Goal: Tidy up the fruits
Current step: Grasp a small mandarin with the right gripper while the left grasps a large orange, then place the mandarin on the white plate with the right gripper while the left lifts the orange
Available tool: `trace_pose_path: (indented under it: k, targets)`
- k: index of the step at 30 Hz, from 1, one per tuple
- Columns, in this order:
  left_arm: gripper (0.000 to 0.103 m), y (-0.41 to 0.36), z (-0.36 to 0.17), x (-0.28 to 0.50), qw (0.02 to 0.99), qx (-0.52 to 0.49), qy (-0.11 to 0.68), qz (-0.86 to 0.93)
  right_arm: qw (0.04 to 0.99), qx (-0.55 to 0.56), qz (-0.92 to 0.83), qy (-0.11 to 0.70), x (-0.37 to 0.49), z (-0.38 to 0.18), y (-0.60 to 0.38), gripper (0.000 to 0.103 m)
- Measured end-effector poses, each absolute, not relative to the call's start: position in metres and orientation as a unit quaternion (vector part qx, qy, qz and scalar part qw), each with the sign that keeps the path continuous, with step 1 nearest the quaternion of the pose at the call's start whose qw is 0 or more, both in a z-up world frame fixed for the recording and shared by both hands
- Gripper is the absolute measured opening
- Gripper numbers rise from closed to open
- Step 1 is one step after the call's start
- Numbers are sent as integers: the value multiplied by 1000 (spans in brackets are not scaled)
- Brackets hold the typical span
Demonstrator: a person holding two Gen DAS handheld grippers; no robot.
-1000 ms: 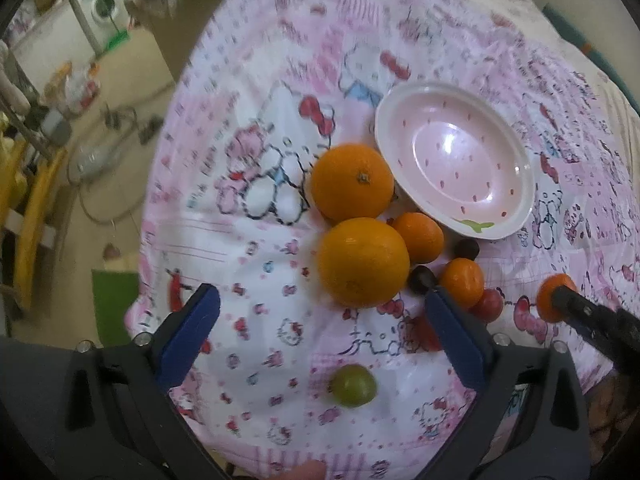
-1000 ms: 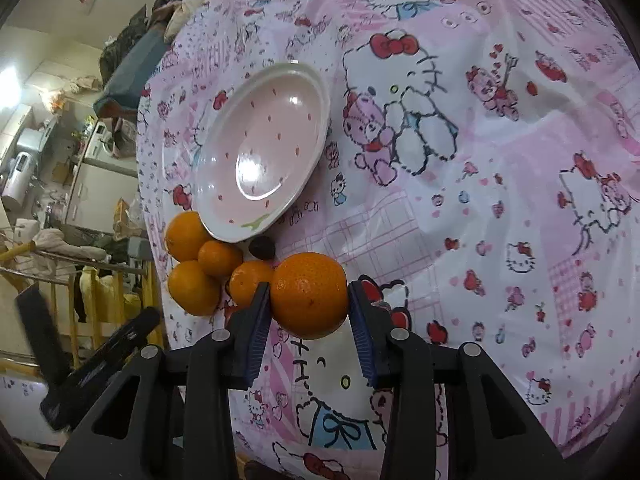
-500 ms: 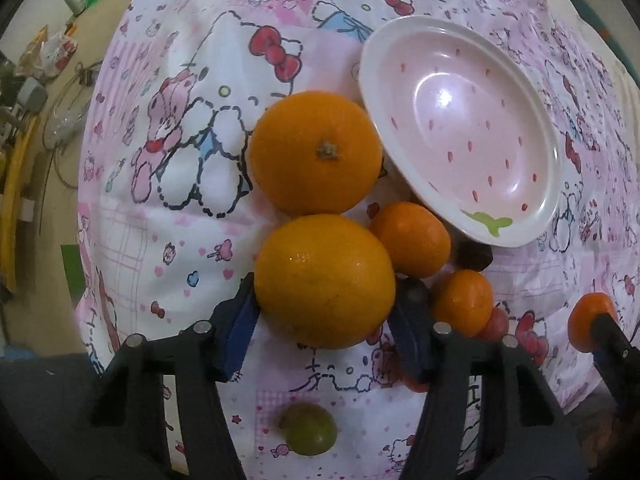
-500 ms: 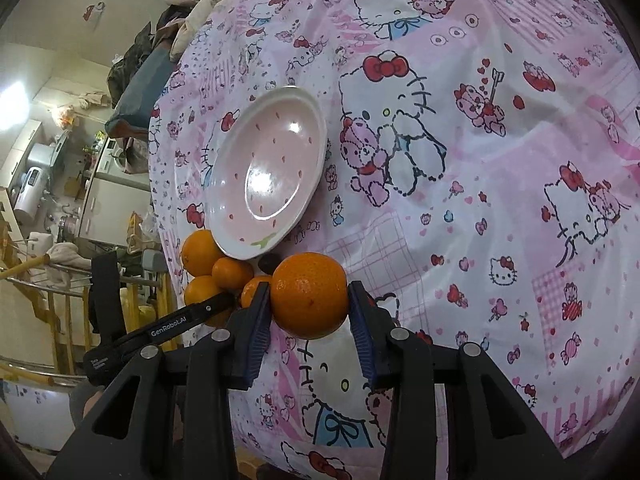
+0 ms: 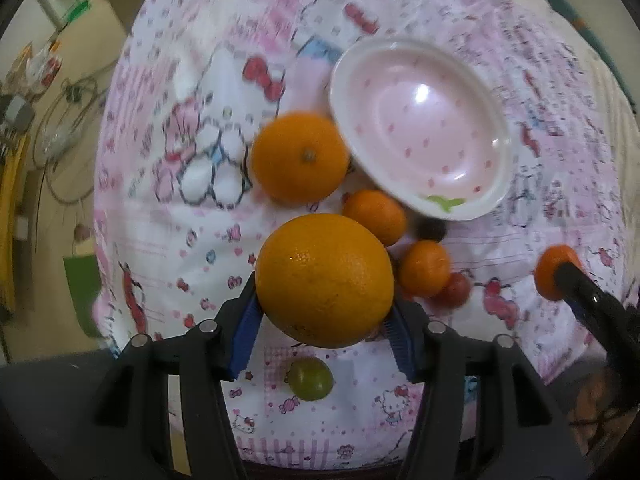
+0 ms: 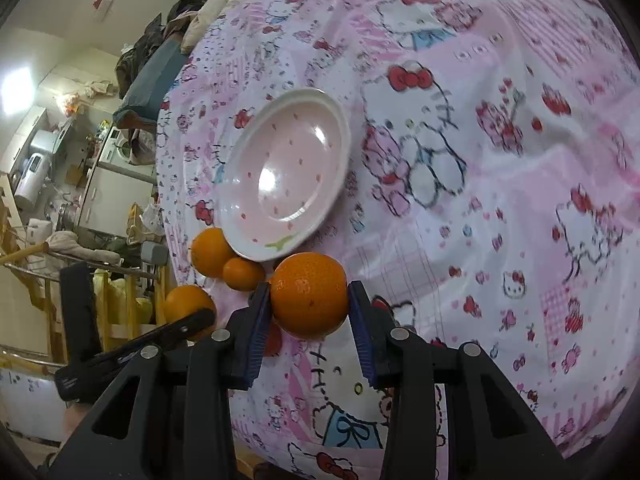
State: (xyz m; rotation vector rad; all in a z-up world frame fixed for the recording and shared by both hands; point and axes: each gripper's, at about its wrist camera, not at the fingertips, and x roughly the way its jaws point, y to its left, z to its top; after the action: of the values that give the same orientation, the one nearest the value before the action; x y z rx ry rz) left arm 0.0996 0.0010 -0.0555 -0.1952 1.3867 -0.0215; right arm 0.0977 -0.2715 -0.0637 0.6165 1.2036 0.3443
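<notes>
My left gripper point(image 5: 323, 304) holds a large orange point(image 5: 324, 280) a little above the pink cartoon tablecloth point(image 5: 168, 208), its jaws still closing on it, blue pads pressed to both sides. A second large orange point(image 5: 300, 158) lies beside the empty pink plate point(image 5: 420, 132). Two tangerines point(image 5: 374, 216) point(image 5: 424, 268), a dark fruit point(image 5: 431, 230) and a red one point(image 5: 454, 292) lie near the plate's rim. A green fruit point(image 5: 311, 378) lies under the gripper. My right gripper point(image 6: 309, 312) is shut on a small orange point(image 6: 309, 296) just in front of the plate point(image 6: 280, 184).
The table's left edge point(image 5: 100, 240) drops to a floor with cables, a green mat and yellow furniture. Clothes are piled past the far edge point(image 6: 160, 48). The cloth to the right of the plate point(image 6: 500, 160) is bare.
The left gripper came down around the large orange, its wide jaws closed onto it, and the orange now hangs off the cloth. The right gripper kept its small orange and stayed put.
</notes>
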Motion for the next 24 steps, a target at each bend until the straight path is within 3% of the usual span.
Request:
trace_pose_path:
  k: [8, 14, 24]
  targets:
    - [52, 2, -11, 128, 796, -55, 601, -41, 790, 240, 160, 541, 127, -33, -261, 40]
    - [52, -10, -6, 165, 807, -33, 586, -61, 806, 209, 163, 529, 156, -19, -255, 40]
    - [52, -9, -16, 208, 808, -43, 582, -80, 795, 180, 158, 557, 218, -47, -244, 40]
